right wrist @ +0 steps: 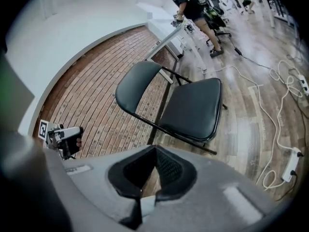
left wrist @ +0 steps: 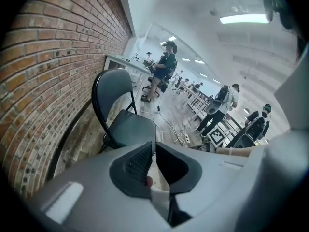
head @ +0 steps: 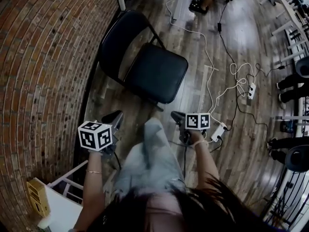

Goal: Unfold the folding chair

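Observation:
The black folding chair (head: 154, 71) stands unfolded on the wood floor beside the brick wall, seat flat and backrest toward the wall. It also shows in the left gripper view (left wrist: 128, 127) and the right gripper view (right wrist: 193, 105). My left gripper (head: 116, 116) hangs near my body, short of the chair, its jaws (left wrist: 154, 149) almost together with nothing between them. My right gripper (head: 177, 116) is also well back from the seat's front edge, with its jaws (right wrist: 154, 151) shut and empty. Neither gripper touches the chair.
A brick wall (head: 43, 71) runs along the left. White cables and a power strip (head: 251, 91) lie on the floor right of the chair. A white shelf with a yellow object (head: 38, 197) sits at lower left. People and desks (left wrist: 164, 71) stand farther off.

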Demonstrator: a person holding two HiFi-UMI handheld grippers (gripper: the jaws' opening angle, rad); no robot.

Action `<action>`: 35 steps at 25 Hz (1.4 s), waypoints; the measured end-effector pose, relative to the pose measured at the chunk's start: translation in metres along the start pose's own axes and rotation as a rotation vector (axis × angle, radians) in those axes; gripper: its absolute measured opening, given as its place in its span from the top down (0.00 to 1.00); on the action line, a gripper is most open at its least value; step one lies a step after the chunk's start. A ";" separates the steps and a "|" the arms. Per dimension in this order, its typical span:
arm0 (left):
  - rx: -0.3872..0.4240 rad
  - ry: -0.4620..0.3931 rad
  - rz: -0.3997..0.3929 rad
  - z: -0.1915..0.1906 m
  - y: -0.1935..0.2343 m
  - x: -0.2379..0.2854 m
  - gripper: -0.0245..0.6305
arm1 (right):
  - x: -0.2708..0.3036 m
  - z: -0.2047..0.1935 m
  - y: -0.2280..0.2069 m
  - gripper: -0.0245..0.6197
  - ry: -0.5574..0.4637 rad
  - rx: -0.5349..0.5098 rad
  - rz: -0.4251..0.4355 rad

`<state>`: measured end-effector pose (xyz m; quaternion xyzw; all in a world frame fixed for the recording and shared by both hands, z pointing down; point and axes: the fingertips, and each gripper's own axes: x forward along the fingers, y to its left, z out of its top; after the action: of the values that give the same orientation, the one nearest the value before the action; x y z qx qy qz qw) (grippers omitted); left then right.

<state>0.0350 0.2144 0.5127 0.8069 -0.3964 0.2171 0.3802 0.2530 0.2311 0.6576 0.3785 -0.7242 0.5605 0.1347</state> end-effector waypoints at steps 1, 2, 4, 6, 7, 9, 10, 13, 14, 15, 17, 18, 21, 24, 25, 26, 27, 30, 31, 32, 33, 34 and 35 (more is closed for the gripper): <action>-0.008 -0.022 0.006 0.000 -0.005 -0.005 0.94 | -0.004 -0.001 0.006 0.97 -0.008 -0.015 -0.003; -0.019 -0.044 0.011 0.001 -0.011 -0.010 0.95 | -0.007 -0.001 0.011 0.97 -0.016 -0.030 -0.008; -0.042 -0.077 0.014 0.000 -0.022 -0.020 0.95 | -0.015 -0.002 0.020 0.97 -0.032 -0.055 -0.024; -0.054 -0.097 0.018 -0.003 -0.036 -0.030 0.96 | -0.022 -0.003 0.029 0.97 -0.044 -0.076 -0.042; -0.056 -0.103 0.023 -0.006 -0.043 -0.036 0.96 | -0.026 -0.004 0.035 0.97 -0.046 -0.086 -0.050; -0.056 -0.110 0.044 -0.012 -0.055 -0.048 0.96 | -0.033 -0.005 0.048 0.97 -0.056 -0.109 -0.061; -0.055 -0.112 0.057 -0.014 -0.060 -0.053 0.97 | -0.037 -0.005 0.056 0.97 -0.064 -0.119 -0.063; -0.046 -0.125 0.083 -0.022 -0.075 -0.070 0.97 | -0.050 -0.006 0.078 0.97 -0.092 -0.151 -0.061; -0.048 -0.134 0.089 -0.023 -0.080 -0.076 0.97 | -0.054 -0.007 0.085 0.97 -0.100 -0.161 -0.061; -0.052 -0.144 0.094 -0.024 -0.083 -0.082 0.97 | -0.058 -0.008 0.091 0.97 -0.106 -0.171 -0.063; -0.065 -0.157 0.102 -0.027 -0.090 -0.093 0.97 | -0.066 -0.013 0.101 0.97 -0.111 -0.186 -0.067; -0.071 -0.158 0.108 -0.030 -0.093 -0.097 0.97 | -0.070 -0.016 0.106 0.97 -0.111 -0.193 -0.070; -0.070 -0.147 0.119 -0.037 -0.103 -0.108 0.97 | -0.084 -0.023 0.118 0.97 -0.119 -0.213 -0.079; -0.069 -0.143 0.120 -0.040 -0.114 -0.114 0.97 | -0.100 -0.023 0.128 0.97 -0.147 -0.256 -0.098; -0.075 -0.148 0.119 -0.041 -0.118 -0.116 0.97 | -0.106 -0.022 0.132 0.97 -0.158 -0.272 -0.100; -0.083 -0.154 0.115 -0.041 -0.123 -0.117 0.97 | -0.112 -0.022 0.138 0.97 -0.172 -0.284 -0.093; -0.091 -0.162 0.108 -0.040 -0.128 -0.117 0.97 | -0.118 -0.020 0.144 0.97 -0.188 -0.292 -0.081; -0.100 -0.176 0.077 -0.035 -0.148 -0.115 0.97 | -0.140 -0.010 0.160 0.97 -0.248 -0.312 -0.061; -0.098 -0.179 0.069 -0.032 -0.156 -0.114 0.97 | -0.148 -0.006 0.164 0.97 -0.265 -0.324 -0.060; -0.093 -0.181 0.063 -0.030 -0.163 -0.113 0.97 | -0.155 -0.003 0.168 0.97 -0.277 -0.340 -0.060; -0.086 -0.183 0.058 -0.027 -0.171 -0.112 0.97 | -0.161 0.000 0.171 0.97 -0.284 -0.360 -0.062; -0.077 -0.185 0.054 -0.025 -0.179 -0.110 0.97 | -0.167 0.002 0.173 0.97 -0.286 -0.383 -0.066; -0.070 -0.187 0.051 -0.022 -0.187 -0.109 0.97 | -0.173 0.004 0.175 0.97 -0.285 -0.408 -0.072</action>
<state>0.1198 0.3576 0.3731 0.7995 -0.4581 0.1364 0.3638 0.2488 0.3109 0.4253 0.4443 -0.8199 0.3388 0.1248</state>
